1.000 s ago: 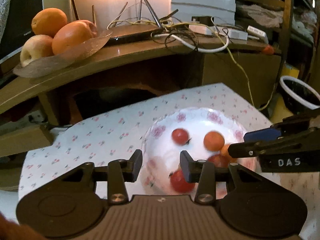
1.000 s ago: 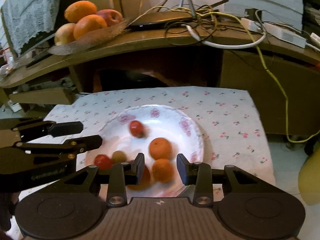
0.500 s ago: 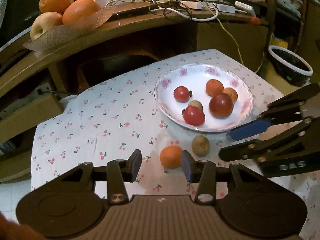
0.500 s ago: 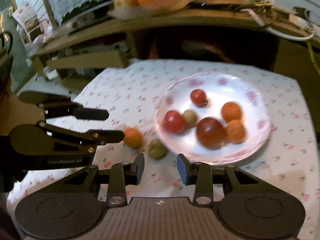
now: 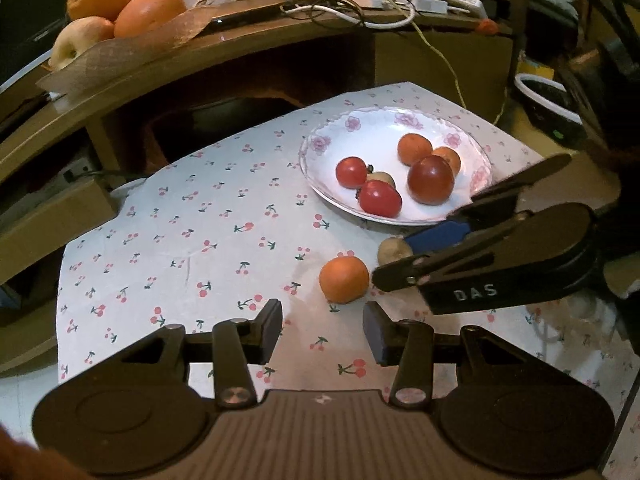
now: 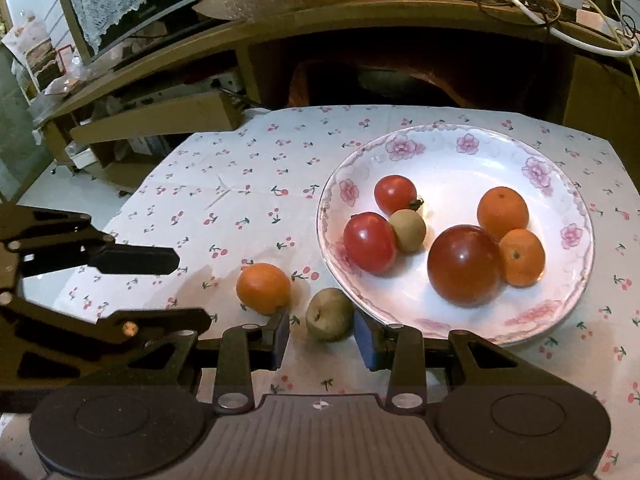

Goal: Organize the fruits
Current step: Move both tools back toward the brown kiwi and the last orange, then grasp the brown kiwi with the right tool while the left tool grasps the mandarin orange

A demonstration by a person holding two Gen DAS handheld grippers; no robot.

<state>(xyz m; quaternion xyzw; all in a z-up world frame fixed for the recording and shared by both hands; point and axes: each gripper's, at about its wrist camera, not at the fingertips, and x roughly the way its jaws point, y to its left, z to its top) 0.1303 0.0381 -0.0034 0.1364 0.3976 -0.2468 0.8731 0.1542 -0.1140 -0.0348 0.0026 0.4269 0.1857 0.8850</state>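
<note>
A white flowered plate (image 6: 460,152) (image 5: 384,120) holds several tomatoes, small oranges and a brown fruit. Two fruits lie on the cloth beside it: a small orange (image 6: 263,288) (image 5: 344,279) and a brown-green fruit (image 6: 330,314) (image 5: 391,249). My right gripper (image 6: 322,338) is open, its fingers standing either side of the brown-green fruit without touching it. My left gripper (image 5: 323,330) is open and empty, just short of the loose orange. Each gripper shows in the other's view: the right (image 5: 416,254), the left (image 6: 188,286).
The cherry-print cloth (image 5: 208,216) covers a low table. Behind it stands a wooden desk (image 5: 256,36) with a fruit tray (image 5: 120,40) of large oranges and an apple, and tangled cables (image 5: 352,4). A dark bowl (image 5: 548,100) sits at the right.
Both grippers have pulled back from over the plate and dropped low over the cloth. The right gripper now straddles the brown-green fruit; the left faces the loose orange.
</note>
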